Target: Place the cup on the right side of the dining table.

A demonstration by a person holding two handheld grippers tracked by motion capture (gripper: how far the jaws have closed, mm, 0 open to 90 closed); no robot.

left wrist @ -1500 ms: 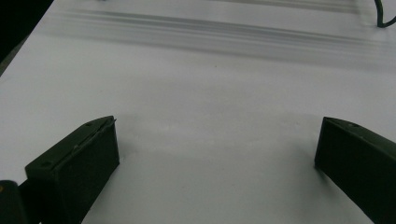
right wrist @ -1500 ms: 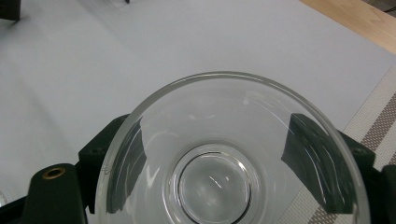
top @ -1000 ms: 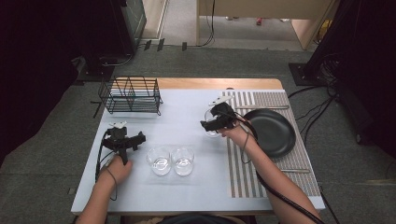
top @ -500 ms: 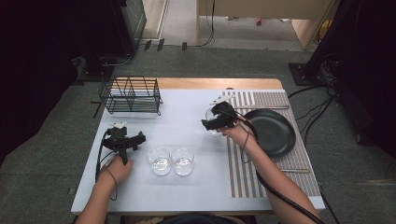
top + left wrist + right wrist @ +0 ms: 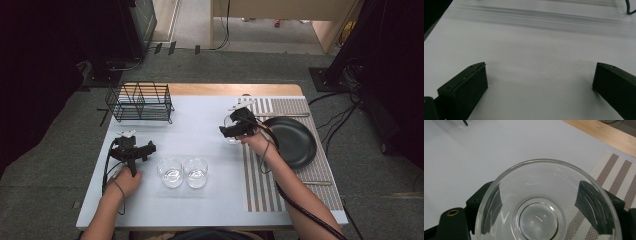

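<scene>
Clasping a clear glass bowl (image 5: 541,202) from outside, the right gripper (image 5: 544,207) has one black jaw on each flank of the glass, seen through its wall in the right gripper view. The jaws seem to press against the sides, though the curved glass distorts the contact line, so the firmness of the hold is hard to judge. Beneath the bowl lie the white table (image 5: 486,152) and the edge of a striped placemat (image 5: 616,175), with a strip of bare wood beyond.

From the high view, the right gripper (image 5: 239,127) sits with the bowl (image 5: 231,134) at the mat's left edge, just beside a black plate (image 5: 295,142) resting on the striped placemat (image 5: 280,185).

The left gripper (image 5: 540,85) is spread wide, its two jaws far apart with nothing but white tabletop between them. In the high view the left gripper (image 5: 134,151) hangs low over the near left part of the table (image 5: 200,210), well apart from two small glass bowls (image 5: 183,172) that stand touching side by side. A black wire rack (image 5: 140,102) stands at the far left.
</scene>
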